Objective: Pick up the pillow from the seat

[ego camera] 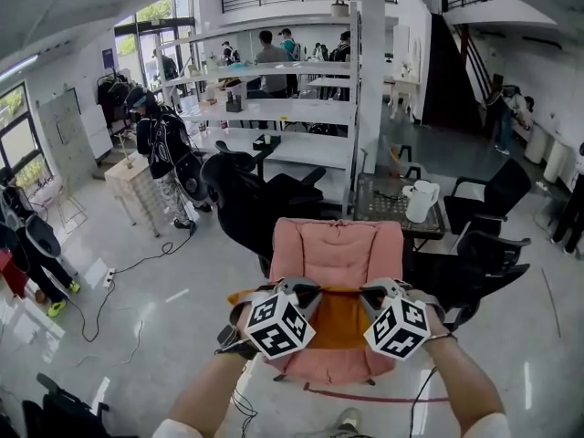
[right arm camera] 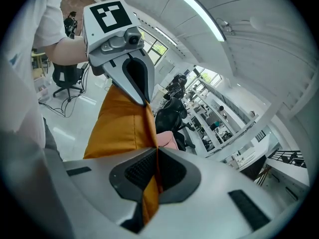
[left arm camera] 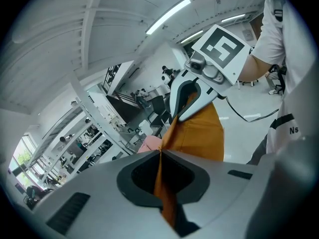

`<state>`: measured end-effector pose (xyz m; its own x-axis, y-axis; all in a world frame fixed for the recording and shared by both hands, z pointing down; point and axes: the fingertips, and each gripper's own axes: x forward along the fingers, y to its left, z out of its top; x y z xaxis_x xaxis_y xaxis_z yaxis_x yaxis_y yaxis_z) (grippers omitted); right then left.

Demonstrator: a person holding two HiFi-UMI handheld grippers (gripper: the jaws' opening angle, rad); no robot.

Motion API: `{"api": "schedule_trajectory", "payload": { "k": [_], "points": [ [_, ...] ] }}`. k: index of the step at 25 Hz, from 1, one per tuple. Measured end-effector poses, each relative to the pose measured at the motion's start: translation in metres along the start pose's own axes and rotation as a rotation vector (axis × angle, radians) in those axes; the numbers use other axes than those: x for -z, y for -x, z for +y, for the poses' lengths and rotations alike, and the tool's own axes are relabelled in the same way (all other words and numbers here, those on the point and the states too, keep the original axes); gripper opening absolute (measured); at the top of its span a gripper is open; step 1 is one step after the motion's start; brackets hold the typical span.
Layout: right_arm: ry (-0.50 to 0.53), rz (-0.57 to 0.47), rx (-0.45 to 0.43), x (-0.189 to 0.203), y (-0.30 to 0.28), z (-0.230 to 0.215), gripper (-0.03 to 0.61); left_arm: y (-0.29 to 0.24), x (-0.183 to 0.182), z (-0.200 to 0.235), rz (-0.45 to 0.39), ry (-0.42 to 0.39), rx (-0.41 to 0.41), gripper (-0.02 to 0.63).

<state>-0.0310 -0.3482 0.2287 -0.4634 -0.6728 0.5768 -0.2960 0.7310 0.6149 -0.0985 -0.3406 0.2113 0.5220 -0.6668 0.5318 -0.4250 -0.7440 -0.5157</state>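
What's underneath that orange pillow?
The pink chair is below the orange pillow; its backrest and the seat's front edge show. The middle of the seat is covered by the pillow.

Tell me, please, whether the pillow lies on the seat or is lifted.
Lifted: the pillow hangs from left gripper and right gripper, above the seat.

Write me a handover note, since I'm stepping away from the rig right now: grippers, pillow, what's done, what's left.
Left gripper: shut on the top edge of the orange pillow.
Right gripper: shut on the same edge, at the other end.
Pillow: hangs between the two over the pink chair, apparently clear of it.
Done: the pickup.
Left: probably just keeping both grips closed.
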Motion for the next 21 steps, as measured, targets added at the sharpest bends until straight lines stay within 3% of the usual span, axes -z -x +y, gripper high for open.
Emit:
{"api": "schedule_trajectory", "payload": {
  "k": [21],
  "points": [
    [-0.001, 0.020, -0.019, 0.010, -0.010, 0.015, 0.020, -0.009, 0.013, -0.012, 0.018, 0.018, 0.018, 0.018]
  ]
}}
